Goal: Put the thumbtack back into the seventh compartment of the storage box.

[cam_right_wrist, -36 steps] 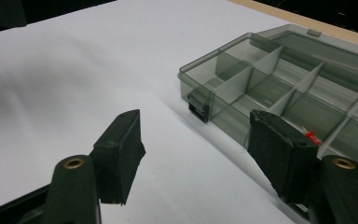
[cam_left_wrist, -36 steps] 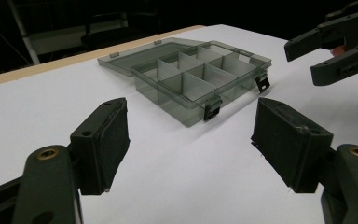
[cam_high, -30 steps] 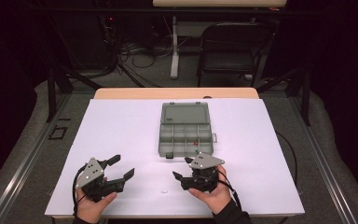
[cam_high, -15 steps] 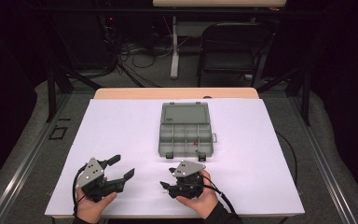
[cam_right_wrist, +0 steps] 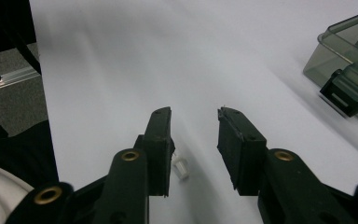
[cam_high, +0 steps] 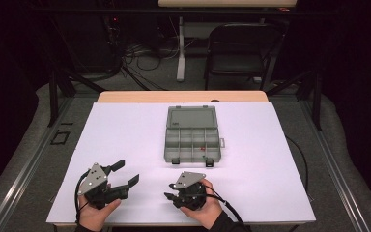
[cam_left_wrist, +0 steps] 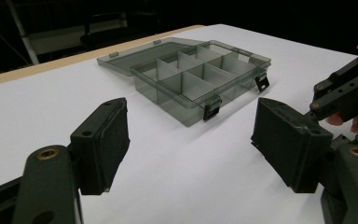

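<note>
Small white part (cam_right_wrist: 181, 168) loose between half-closing right gripper (cam_right_wrist: 193, 114) jaws; open organiser box (cam_high: 192, 135) beyond, nothing intervening.

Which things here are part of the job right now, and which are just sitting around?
In the job:
right gripper, jaws just closing
small white part between them, not pinched
open compartment box

Lying about:
left gripper, open and idle
black chair
floor cables

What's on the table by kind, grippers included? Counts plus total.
Grippers: 2, left gripper and right gripper
Clear compartment box, lid open: 1
Small white part by the right gripper's jaws: 1
Small bits in the box, red and green: 2
Total: 6
</note>
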The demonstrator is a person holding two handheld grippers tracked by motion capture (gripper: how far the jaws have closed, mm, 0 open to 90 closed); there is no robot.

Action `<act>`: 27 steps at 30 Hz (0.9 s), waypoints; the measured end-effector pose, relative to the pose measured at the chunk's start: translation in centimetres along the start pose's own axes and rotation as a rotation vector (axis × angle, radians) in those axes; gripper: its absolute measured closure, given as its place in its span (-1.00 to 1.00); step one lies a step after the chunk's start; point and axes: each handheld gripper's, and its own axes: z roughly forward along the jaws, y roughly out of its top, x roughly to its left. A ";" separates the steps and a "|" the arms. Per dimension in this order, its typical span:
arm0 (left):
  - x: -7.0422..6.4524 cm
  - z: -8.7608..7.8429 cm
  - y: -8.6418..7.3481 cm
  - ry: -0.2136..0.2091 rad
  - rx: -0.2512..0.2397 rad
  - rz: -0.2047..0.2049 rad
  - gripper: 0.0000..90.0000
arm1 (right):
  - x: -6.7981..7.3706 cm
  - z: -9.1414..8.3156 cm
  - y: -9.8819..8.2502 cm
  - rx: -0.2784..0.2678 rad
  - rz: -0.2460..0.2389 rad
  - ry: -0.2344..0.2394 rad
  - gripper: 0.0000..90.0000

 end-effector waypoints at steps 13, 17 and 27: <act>0.0 0.0 0.0 0.001 0.001 0.001 -0.39 | 0.2 0.8 -0.5 0.037 -0.007 0.026 0.65; 0.0 0.0 0.0 -0.001 0.000 0.001 -0.40 | 0.2 1.0 -0.6 0.048 0.000 0.031 0.69; 0.0 0.0 0.0 0.001 0.001 0.001 -0.39 | 0.2 1.4 -0.8 0.066 -0.005 0.037 0.79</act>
